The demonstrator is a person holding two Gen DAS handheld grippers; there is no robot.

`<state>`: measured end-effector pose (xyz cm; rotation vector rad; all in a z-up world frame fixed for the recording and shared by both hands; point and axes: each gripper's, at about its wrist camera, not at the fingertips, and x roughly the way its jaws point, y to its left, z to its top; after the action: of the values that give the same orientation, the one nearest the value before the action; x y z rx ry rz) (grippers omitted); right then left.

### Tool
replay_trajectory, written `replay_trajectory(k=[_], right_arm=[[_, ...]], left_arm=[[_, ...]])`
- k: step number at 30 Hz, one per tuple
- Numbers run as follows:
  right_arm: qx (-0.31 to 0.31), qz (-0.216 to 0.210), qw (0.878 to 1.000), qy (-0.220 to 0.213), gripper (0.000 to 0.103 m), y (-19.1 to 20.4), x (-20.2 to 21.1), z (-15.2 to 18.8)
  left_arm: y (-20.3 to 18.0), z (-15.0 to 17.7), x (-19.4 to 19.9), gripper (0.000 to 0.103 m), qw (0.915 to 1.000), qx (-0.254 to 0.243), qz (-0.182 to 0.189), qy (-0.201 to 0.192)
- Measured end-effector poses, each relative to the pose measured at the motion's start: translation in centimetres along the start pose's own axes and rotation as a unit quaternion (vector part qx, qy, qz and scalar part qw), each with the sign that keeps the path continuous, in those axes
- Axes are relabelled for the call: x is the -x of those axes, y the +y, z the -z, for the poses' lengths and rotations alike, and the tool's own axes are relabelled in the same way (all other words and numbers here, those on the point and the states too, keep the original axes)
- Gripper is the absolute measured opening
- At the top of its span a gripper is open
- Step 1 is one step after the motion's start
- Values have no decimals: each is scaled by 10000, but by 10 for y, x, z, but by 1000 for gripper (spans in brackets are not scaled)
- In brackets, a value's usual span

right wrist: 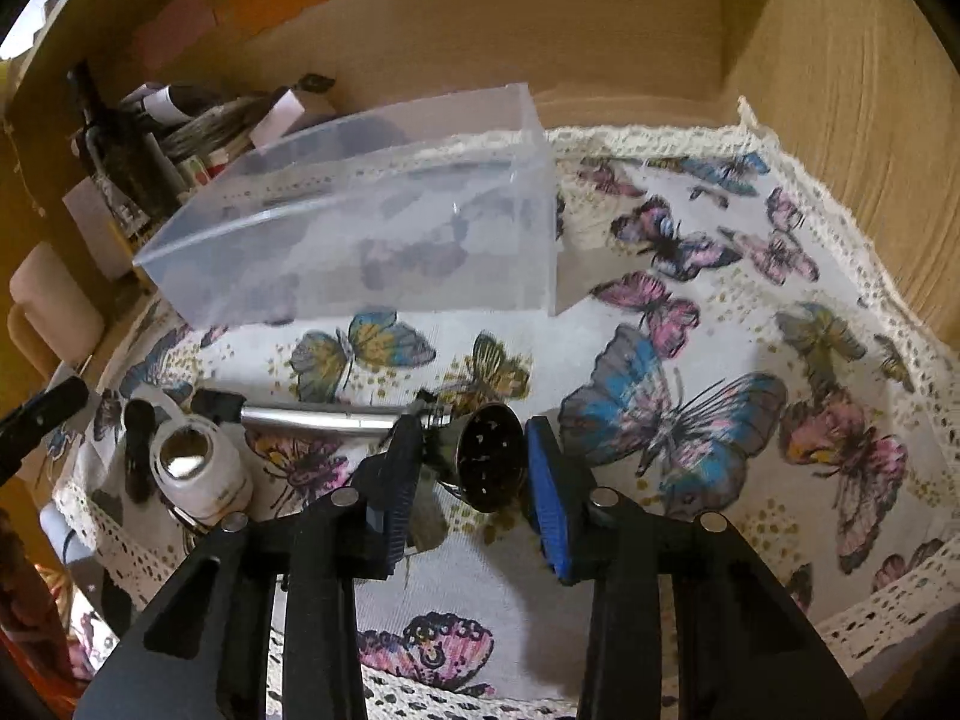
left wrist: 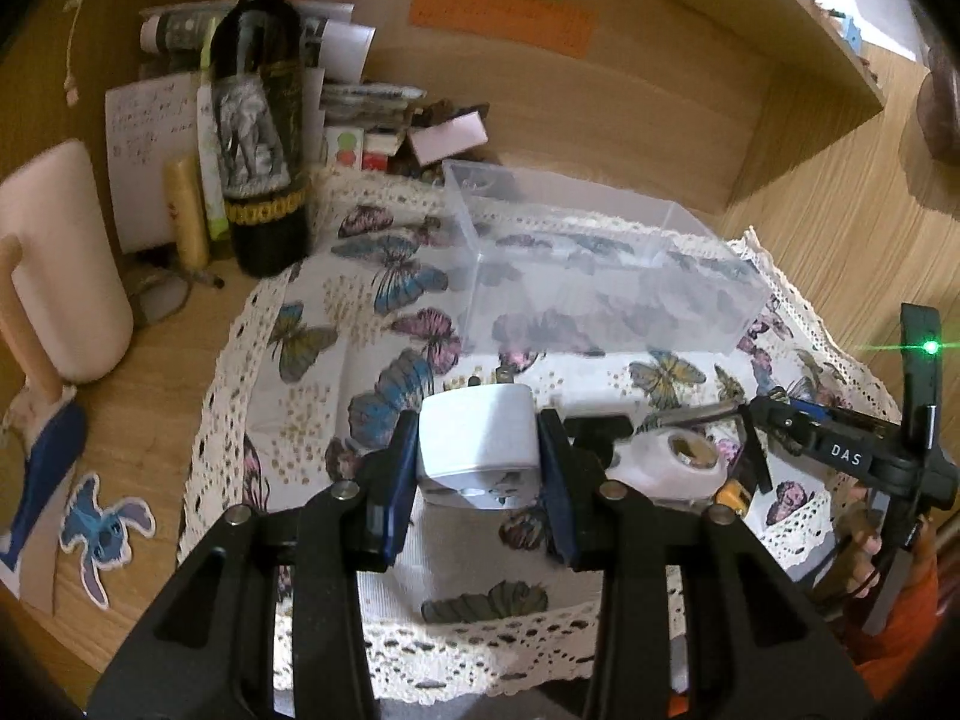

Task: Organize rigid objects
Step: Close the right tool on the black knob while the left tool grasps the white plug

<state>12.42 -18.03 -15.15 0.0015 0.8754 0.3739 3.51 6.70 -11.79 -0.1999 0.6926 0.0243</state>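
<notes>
My left gripper (left wrist: 479,441) is shut on a white plug adapter (left wrist: 474,420), lifted just above the butterfly cloth (left wrist: 312,360). Ahead of it stands a clear plastic box (left wrist: 600,276), which looks empty. In the right wrist view, my right gripper (right wrist: 474,441) has its pads against a metal strainer (right wrist: 489,459) that lies on the cloth (right wrist: 720,300). The strainer's steel handle (right wrist: 318,420) points left. The clear box (right wrist: 360,228) sits behind it. A small white bottle (right wrist: 198,468) lies open-mouthed to the left and also shows between the two grippers as the white bottle (left wrist: 666,462).
A dark wine bottle (left wrist: 261,120), a pale pink jug (left wrist: 60,264), papers and small boxes crowd the back left corner. Wooden walls (right wrist: 840,90) close the back and right. A cartoon sticker (left wrist: 105,534) lies on the desk. An orange sleeve (left wrist: 900,630) shows at lower right.
</notes>
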Motion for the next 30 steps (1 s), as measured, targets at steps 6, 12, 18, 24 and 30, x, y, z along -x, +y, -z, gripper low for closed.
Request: replay_trajectory(k=[6, 12, 18, 24, 30], right_arm=[[43, -40, 9991, -409, 32, 2, 22, -18], [266, -24, 9960, -851, 32, 14, 37, -46], [514, -14, 9905, -1277, 32, 25, 51, -74], [790, -27, 9849, -1541, 32, 37, 56, -100], [869, -126, 9856, -1443, 32, 45, 36, -120]], left_arm=[[-7, -23, 5, 38, 9993, -107, 49, -351], [-16, -49, 6, 38, 9976, -189, 79, -662], [-24, -75, 0, 38, 9961, -296, 143, -820], [-30, -101, -12, 38, 9957, -374, 232, -810], [-34, -118, -35, 38, 9962, -525, 266, -648]])
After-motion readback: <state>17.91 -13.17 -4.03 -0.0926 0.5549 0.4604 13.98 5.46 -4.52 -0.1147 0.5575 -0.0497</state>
